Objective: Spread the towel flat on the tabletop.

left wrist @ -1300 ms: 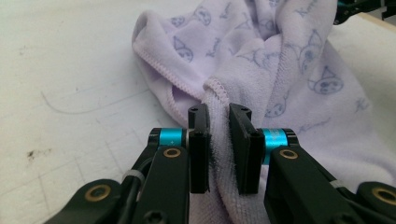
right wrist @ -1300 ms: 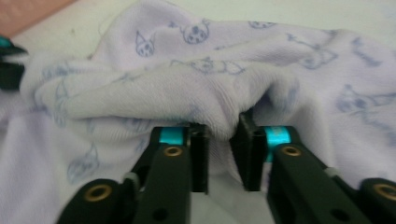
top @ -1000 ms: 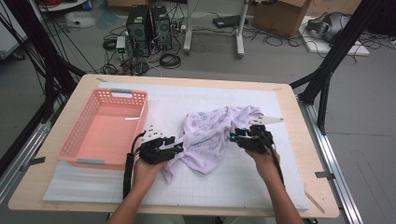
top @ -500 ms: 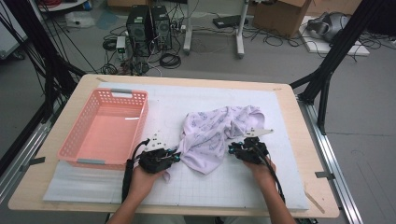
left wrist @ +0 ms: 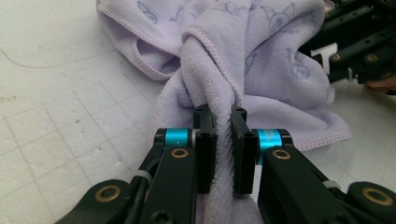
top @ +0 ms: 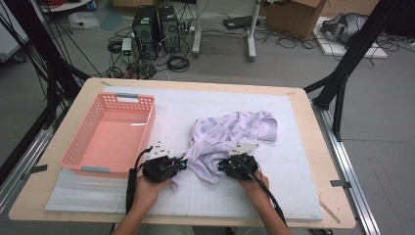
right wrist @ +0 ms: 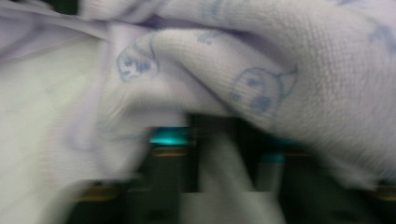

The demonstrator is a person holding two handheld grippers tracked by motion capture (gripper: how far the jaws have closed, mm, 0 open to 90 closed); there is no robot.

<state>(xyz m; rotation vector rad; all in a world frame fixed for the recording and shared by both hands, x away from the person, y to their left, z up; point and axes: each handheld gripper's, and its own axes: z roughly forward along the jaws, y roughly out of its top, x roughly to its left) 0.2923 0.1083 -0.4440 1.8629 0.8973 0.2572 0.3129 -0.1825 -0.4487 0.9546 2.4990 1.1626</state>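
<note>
Your two tools sit at the near side of the worktop [top: 303, 147], both at the near hem of the lilac towel [top: 230, 134]. The left tool [top: 182, 164] is clamped on a bunched fold of the cloth: in the left gripper view [left wrist: 223, 140] the jaws stand close with a thick ridge of terry squeezed between them. The right tool [top: 221, 167] has just been closing its jaws; its own view is blurred, yet cloth sits between the two dark jaws [right wrist: 224, 154] and drapes over them, so it is pinched on the towel too.

The towel lies crumpled on the white gridded mat [top: 293, 191], right of centre. Its long axis runs on a diagonal, from the near corner between your tools up and away to the far right, where a folded end points toward the far right edge of the mat. The near end narrows to a point by your left tool.

For room: the pink basket [top: 78, 152] stands just beside your left hand [top: 147, 188], its long wall running away from you, so leftward space is tight. To the right, the mat is bare out to the worktop's edge. Beyond the towel, bare mat reaches the far edge. Behind your hands the near edge is close.
</note>
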